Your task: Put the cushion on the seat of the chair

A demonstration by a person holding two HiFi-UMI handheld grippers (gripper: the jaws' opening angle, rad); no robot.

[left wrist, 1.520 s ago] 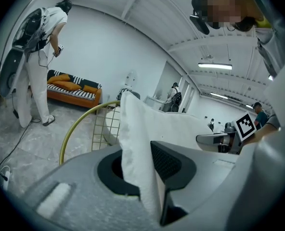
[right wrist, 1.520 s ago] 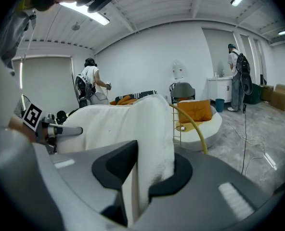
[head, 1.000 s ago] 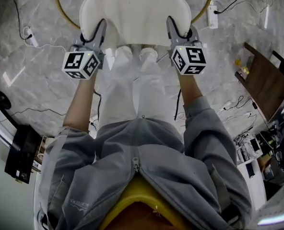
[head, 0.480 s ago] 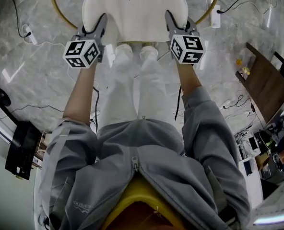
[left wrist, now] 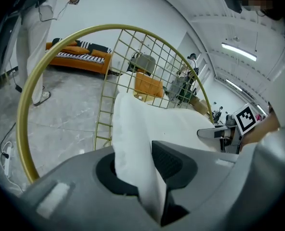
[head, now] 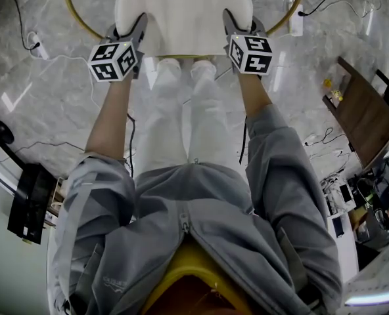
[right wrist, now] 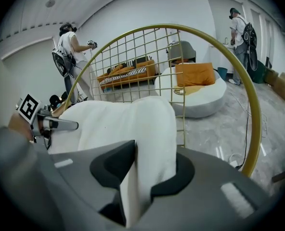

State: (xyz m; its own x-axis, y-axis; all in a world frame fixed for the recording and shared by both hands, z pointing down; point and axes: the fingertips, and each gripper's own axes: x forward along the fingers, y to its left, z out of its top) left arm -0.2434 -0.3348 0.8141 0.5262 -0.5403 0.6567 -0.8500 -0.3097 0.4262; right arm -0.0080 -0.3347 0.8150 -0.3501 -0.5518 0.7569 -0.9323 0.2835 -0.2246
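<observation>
Grey marble floor [head: 43, 77] strewn with power cables [head: 50, 61] in a white-walled [right wrist: 133, 28] studio, where an orange sofa [left wrist: 80, 59], a round white ottoman [right wrist: 200, 97] and a wooden table [head: 362, 113] stand under ceiling strip lights [left wrist: 238, 52].

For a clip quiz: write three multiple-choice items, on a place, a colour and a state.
1. Where do the left gripper and right gripper meet the cushion?
A. its far edge
B. its two near corners
C. its middle
2. What colour is the chair's hoop?
A. gold
B. black
C. red
3. What is between each gripper's jaws?
A. nothing
B. a cable
C. cushion fabric
Key: B, the head view shows one gripper at each near corner. A, the hoop is gold in both gripper views. C, white fabric lies between both pairs of jaws, which are opening.
</observation>
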